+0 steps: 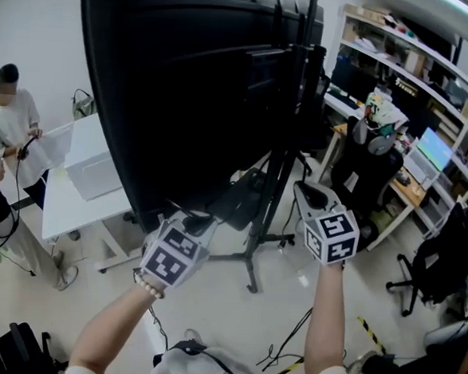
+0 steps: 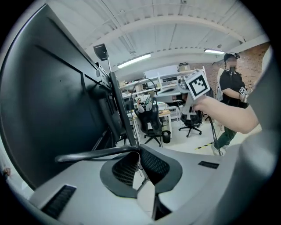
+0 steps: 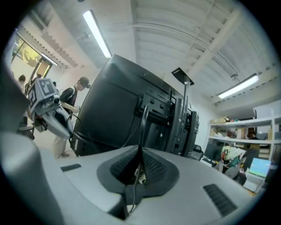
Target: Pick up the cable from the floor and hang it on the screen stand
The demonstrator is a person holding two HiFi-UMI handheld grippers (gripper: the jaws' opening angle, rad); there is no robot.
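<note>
While the left gripper [image 1: 193, 222] is held low in front of the big black screen [image 1: 169, 82], its jaws are pressed almost together on the black cable [image 2: 88, 154], which runs out of the pinch and curves away to the left in the left gripper view; the right gripper [image 1: 312, 194] is likewise nearly closed, with a thinner-looking stretch of the cable [image 3: 142, 125] nipped between its jaws and rising straight up towards the back of the screen in the right gripper view; from the head view both grippers flank the screen stand [image 1: 269, 201], the left one just below the screen's lower edge, the right one beside the stand's upright post, and the two are well apart; the stand's legs spread on the pale floor [image 1: 233, 318], where some dark cords [image 1: 287, 342] lie loose near a strip of yellow and black tape [image 1: 371, 334]; a white table [image 1: 82, 187] stands to the left of the screen, with a person [image 1: 10, 127] beside it; a desk and shelves [image 1: 418, 67] crowded with items fill the right side, with a black office chair [image 1: 437, 260] near them.
</note>
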